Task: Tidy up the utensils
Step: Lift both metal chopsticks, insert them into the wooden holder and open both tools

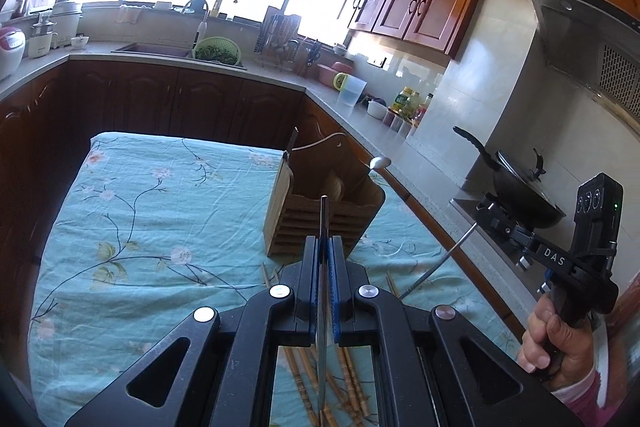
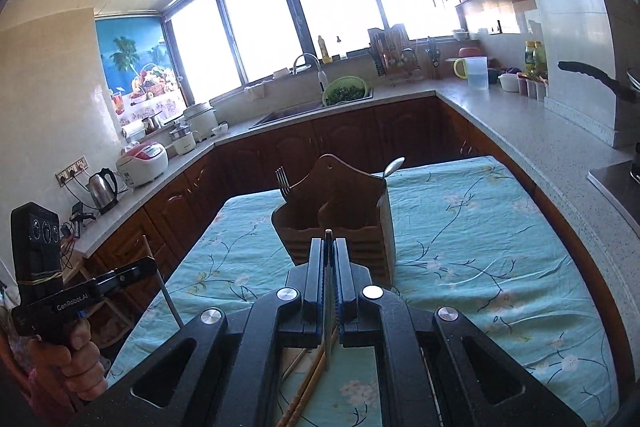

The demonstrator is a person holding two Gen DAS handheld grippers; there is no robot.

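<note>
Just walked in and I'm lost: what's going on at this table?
A person holds a tool in each hand. The left tool is shut on a thin metal utensil; the right tool on another. The holder on the table already has a fork and spoon; chopsticks lie loose on the cloth.

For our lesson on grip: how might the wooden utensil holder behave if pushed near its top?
The wooden utensil holder looks tall on a narrow base, so it may tip. The wrinkled cloth beneath probably lets it drag rather than slide.
</note>
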